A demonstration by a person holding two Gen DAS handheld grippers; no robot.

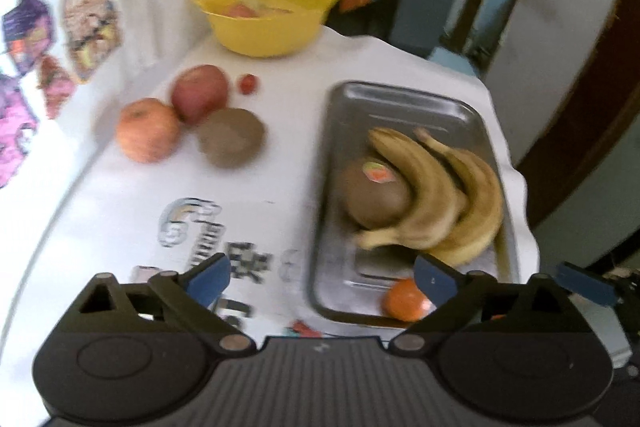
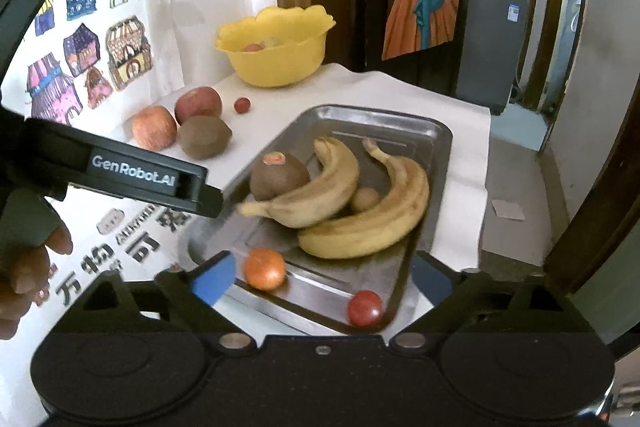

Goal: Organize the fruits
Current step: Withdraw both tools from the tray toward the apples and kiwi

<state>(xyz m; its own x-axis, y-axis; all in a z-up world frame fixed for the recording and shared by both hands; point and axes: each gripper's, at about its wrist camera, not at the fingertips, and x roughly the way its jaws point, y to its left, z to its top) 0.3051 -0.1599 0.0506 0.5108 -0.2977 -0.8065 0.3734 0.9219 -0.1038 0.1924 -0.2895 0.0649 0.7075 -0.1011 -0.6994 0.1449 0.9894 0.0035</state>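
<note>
a metal tray (image 2: 430, 135) lies on the white-covered tabletop (image 2: 468, 163) and carries most of the fruit: two bananas (image 2: 360, 205) joined at the stem curve across its middle, a brown kiwi with a sticker (image 2: 278, 177) rests against the inner banana on the side toward the wall, a small pale round fruit (image 2: 365, 199) peeks out between the two bananas (too hidden to name), and at the near end sit a small orange fruit (image 2: 264, 269) and, apart from it toward the corner, a red cherry tomato (image 2: 364, 308). outside the tray, toward the wall, two red apples (image 2: 154, 127) and a second kiwi (image 2: 204, 137) huddle together touching, with another cherry tomato (image 2: 241, 105) lying just beyond them on its own. farther back a yellow bowl (image 2: 276, 61) with a wavy rim stands near the far edge of the tabletop and holds some fruit that cannot be made out. the right tool (image 2: 322, 277) hangs over the near end of the tray with its blue-tipped fingers spread wide and nothing between them. the left tool (image 1: 322, 279) is likewise wide open and empty above the tray's near left corner; in the right wrist view its black body reaches in from the left, with the person's hand (image 2: 24, 271) behind it. children's drawings (image 2: 120, 51) cover the wall beside the tabletop.
</note>
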